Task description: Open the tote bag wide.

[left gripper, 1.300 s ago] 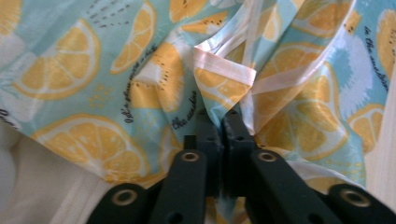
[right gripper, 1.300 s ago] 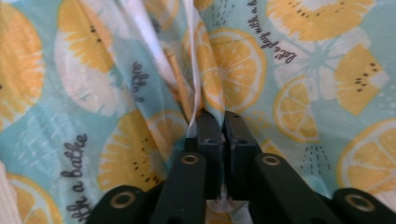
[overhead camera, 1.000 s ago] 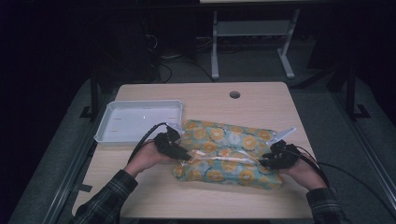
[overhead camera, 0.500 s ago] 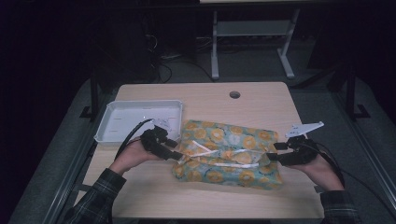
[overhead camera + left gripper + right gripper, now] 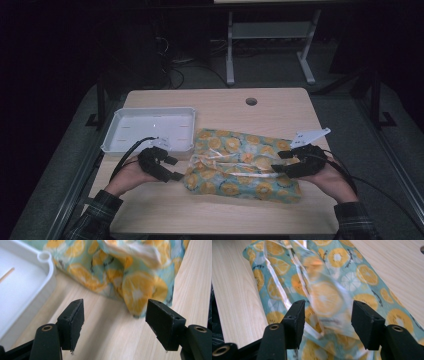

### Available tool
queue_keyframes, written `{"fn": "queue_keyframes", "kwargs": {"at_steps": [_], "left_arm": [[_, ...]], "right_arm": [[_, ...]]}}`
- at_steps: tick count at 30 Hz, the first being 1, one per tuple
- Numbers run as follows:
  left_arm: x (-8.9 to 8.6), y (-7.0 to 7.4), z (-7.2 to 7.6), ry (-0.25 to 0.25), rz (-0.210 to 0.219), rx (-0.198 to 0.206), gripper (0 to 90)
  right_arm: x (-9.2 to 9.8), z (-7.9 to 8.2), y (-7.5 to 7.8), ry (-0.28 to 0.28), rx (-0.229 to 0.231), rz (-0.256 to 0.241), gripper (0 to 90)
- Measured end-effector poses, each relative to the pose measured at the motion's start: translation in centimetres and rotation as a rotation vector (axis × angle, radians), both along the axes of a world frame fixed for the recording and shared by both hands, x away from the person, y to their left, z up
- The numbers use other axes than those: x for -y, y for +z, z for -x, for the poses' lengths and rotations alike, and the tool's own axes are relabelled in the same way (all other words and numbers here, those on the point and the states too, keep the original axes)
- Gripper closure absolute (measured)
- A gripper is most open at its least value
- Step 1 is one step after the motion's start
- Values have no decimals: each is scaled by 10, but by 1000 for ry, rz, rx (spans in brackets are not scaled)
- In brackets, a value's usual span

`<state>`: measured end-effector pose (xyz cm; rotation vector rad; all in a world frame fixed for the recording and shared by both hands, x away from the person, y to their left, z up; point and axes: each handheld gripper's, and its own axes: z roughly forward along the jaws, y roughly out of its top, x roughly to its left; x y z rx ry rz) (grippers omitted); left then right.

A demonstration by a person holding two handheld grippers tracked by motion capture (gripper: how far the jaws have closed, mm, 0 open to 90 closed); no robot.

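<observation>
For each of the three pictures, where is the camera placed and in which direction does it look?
High view: above the person's side, facing forward and down on the table; forearms, left hand-held gripper, right hand-held gripper.
Left gripper view: on the left hand-held gripper, open jaws toward the fruit-print cloth and white tray.
Right gripper view: on the right hand-held gripper, open jaws over the cloth.
All three share the cloth and the table.

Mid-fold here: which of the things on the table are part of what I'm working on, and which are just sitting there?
In the job:
- citrus-print cloth, bunched on the table
- left gripper, open, just off the cloth's left end
- right gripper, open, over the cloth's right end

Lying about:
- white tray, behind the left gripper
- wooden table
</observation>
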<state>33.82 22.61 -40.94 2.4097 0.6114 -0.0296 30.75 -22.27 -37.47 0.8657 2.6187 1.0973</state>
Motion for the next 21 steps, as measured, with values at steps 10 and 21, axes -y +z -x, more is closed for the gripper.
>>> {"fn": "queue_keyframes", "kwargs": {"at_steps": [10,21], "left_arm": [[-26,-13,28,55,-24,-1,304],[-37,-20,43,75,-44,-17,301]], "right_arm": [[-25,-20,-2,49,-1,2,450],[-50,-27,-2,151,-27,-10,463]]}}
